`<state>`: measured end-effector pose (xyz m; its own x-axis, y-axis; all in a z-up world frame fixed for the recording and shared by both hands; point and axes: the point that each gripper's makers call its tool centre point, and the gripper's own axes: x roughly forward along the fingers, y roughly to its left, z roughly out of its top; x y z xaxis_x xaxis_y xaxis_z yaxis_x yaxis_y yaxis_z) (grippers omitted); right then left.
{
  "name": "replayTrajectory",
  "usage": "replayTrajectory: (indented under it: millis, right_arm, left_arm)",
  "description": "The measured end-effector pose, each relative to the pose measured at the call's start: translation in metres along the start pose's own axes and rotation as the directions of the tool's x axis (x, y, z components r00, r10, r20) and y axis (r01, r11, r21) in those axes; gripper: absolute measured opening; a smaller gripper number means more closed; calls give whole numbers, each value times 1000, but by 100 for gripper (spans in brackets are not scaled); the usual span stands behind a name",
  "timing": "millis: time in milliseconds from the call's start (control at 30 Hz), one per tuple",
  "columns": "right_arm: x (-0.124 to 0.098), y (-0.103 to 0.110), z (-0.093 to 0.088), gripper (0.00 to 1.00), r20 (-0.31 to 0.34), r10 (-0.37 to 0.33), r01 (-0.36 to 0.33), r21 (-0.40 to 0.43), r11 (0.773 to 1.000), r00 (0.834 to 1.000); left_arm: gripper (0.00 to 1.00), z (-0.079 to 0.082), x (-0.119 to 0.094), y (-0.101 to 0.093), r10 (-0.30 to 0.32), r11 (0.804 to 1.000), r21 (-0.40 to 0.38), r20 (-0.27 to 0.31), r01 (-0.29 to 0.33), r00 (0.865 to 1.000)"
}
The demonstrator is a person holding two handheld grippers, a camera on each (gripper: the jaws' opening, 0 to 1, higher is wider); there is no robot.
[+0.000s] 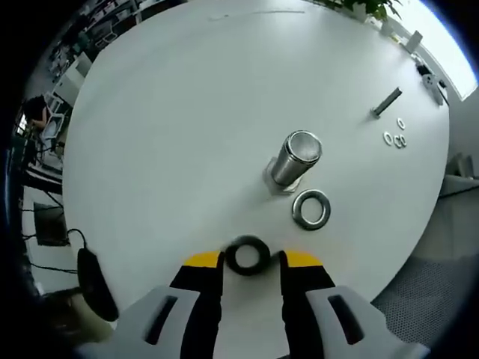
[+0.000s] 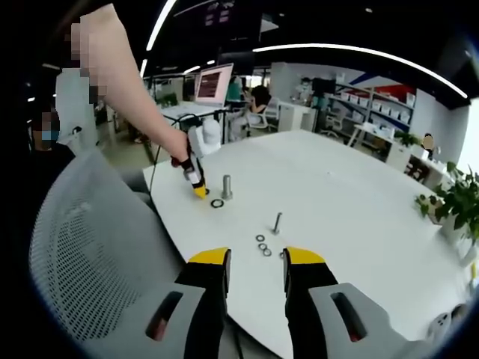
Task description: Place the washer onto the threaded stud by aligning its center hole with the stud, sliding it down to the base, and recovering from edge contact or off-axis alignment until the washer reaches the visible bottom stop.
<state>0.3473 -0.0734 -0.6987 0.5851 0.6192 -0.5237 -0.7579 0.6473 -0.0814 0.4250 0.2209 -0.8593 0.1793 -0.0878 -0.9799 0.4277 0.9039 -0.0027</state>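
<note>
Your left gripper has its yellow-tipped jaws on either side of a dark washer lying flat on the white table; whether the jaws press it or only flank it, you cannot tell. Just beyond stands the threaded stud, upright on its base, with a second, silver washer lying flat beside the base, between the stud and your jaws. Farther off lie a small bolt and three small washers, well apart from the stud.

Your right gripper hangs open with nothing between its jaws, above the near table edge. From there you see the left gripper at the table beside the stud, a mesh chair back on the left, and a potted plant at the right.
</note>
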Motion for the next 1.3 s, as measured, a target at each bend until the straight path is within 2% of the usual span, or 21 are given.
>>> replayTrajectory:
  millis: [567, 800, 1133, 1300]
  right_arm:
    - [0, -1, -2, 30, -10, -9, 9, -6, 1000, 1000]
    - [1, -2, -2, 30, -15, -15, 15, -7, 1000, 1000]
    - [0, -4, -2, 30, -15, -24, 24, -8, 1000, 1000]
    - [-1, -6, -2, 30, -12, -30, 30, -6, 1000, 999]
  left_arm:
    - [30, 2, 1, 0, -15, 995, 97, -70, 22, 997]
    - [30, 1, 2, 1, -17, 996, 91, -68, 24, 998]
    - [29, 0, 1, -1, -6, 996, 84, -95, 14, 995]
    - [29, -1, 0, -1, 1, 997, 71, -72, 4, 997]
